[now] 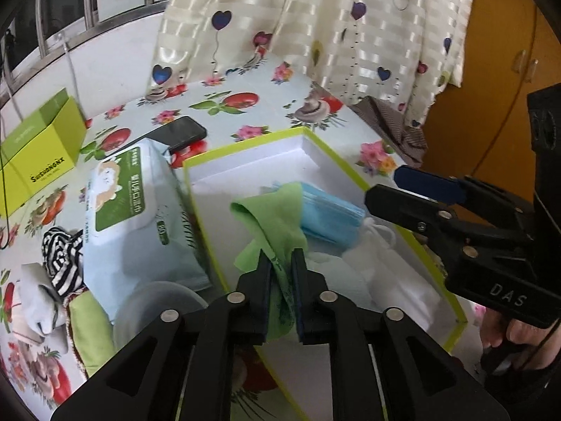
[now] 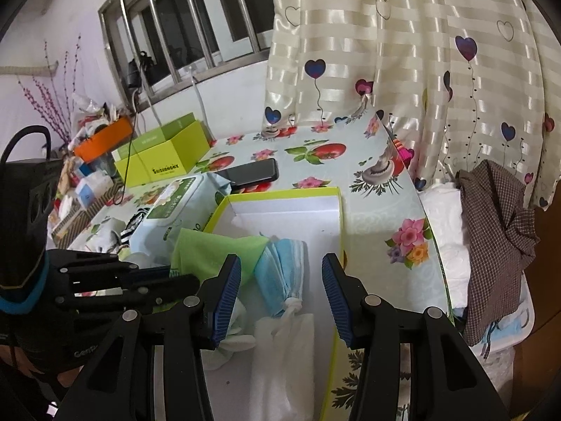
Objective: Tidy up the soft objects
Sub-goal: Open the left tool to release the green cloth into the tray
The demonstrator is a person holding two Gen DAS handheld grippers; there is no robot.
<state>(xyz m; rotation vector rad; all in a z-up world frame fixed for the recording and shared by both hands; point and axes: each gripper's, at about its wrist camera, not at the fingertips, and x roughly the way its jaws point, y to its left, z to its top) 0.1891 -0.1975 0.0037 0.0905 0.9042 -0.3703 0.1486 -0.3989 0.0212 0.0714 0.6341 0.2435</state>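
Two grippers work over one box. Left of the left gripper lies one pack of wipes, not in the box. Its fingers pinch one green cloth tight, probably to lay it inside. Ahead sits one stack of blue masks. The right gripper hangs wide open and holds nothing, maybe ready to help.
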